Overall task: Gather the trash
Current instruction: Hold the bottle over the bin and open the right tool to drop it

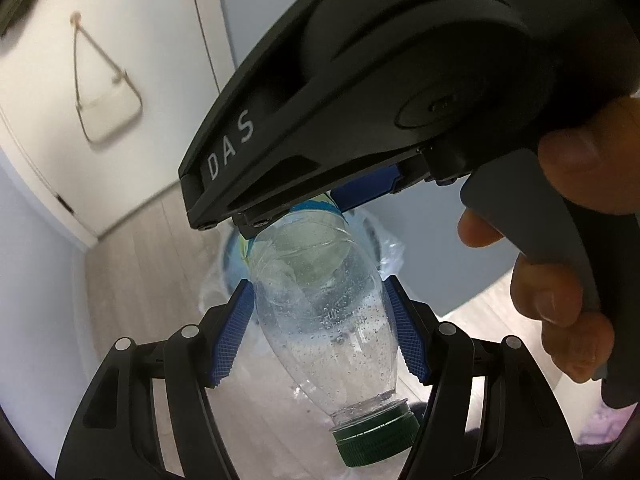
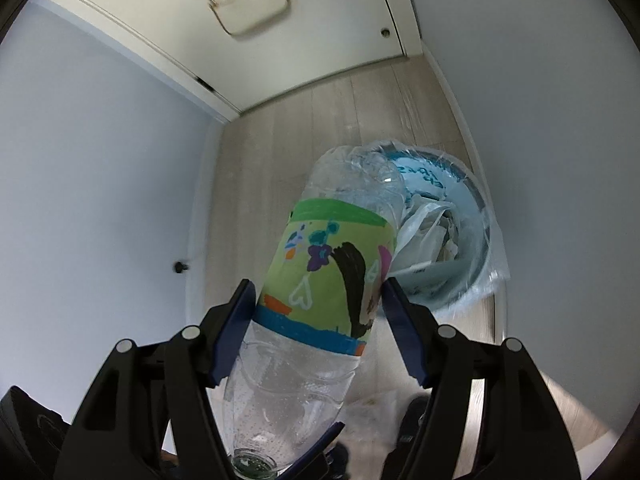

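My right gripper (image 2: 318, 320) is clamped on the plastic bottle (image 2: 320, 292), blue pads pressed to both sides of its painted label (image 2: 324, 264). Bottle base points to 1 o'clock, toward the bin (image 2: 476, 248), which sits at 2 o'clock from the gripper on the wood floor (image 2: 280, 148). The bin has a clear liner and holds crumpled white bags (image 2: 428, 236).

In the left wrist view, my left gripper (image 1: 320, 332) has its pads around the bottle's clear shoulder (image 1: 332, 320), touching or near touching; I can't tell if it grips. The green cap (image 1: 376, 440) is at 5 o'clock, low between the fingers. The right gripper's black body fills 12 to 2 o'clock, with my right hand (image 1: 568, 248) on its handle at 3 o'clock.

A cream handbag (image 1: 108, 112) hangs on the white door (image 1: 152, 40) at 10 o'clock.
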`<state>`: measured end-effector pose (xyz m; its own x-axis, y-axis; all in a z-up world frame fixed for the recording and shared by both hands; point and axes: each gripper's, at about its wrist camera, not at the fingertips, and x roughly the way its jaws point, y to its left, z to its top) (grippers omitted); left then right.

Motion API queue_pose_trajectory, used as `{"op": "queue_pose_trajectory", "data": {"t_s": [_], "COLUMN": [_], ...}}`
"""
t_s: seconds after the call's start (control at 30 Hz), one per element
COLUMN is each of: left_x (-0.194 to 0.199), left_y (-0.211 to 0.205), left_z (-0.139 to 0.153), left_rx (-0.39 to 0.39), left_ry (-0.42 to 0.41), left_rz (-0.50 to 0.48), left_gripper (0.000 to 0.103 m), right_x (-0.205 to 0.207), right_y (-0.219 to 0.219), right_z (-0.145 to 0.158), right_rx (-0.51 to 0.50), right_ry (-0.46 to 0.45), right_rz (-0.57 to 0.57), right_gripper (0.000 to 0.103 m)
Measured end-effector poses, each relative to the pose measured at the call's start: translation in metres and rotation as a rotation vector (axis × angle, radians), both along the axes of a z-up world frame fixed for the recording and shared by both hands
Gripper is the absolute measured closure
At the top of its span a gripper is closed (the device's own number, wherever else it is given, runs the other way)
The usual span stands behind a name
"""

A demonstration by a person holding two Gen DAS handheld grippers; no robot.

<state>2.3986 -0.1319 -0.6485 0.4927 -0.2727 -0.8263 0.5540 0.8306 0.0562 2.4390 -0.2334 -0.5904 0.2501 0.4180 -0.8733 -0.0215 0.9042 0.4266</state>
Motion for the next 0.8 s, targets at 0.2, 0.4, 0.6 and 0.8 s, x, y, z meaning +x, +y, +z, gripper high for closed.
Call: {"op": "queue_pose_trajectory", "data": {"t_s": [0.2, 0.4, 0.6, 0.8], "left_x": [0.049, 0.072, 0.076, 0.087], "left_y": [-0.015, -0.02, -0.028, -0.031], "left_z": [-0.075, -0.111, -0.126, -0.139], "left_rx": [0.002, -0.002, 0.003, 0.01], "left_ry": [0.044, 0.082, 0.119, 0.218], "left_rz": [0.015, 0.026, 0.033, 0.038], "left_gripper": [0.039, 0.039, 0.039, 0.039], "right_x": [0.045, 0.072, 0.09, 0.097], "right_y": [-0.01, -0.013, -0.012, -0.014], "right_z": [-0.072, -0.11, -0.127, -0.143], "right_rx": [0.0, -0.013, -0.036, -0.04], "right_ry": [0.031, 0.051, 0.056, 0.108], "right_rz": [0.011, 0.016, 0.043, 0.065], "right_gripper": [0.04, 0.04, 0.04, 0.04]}}
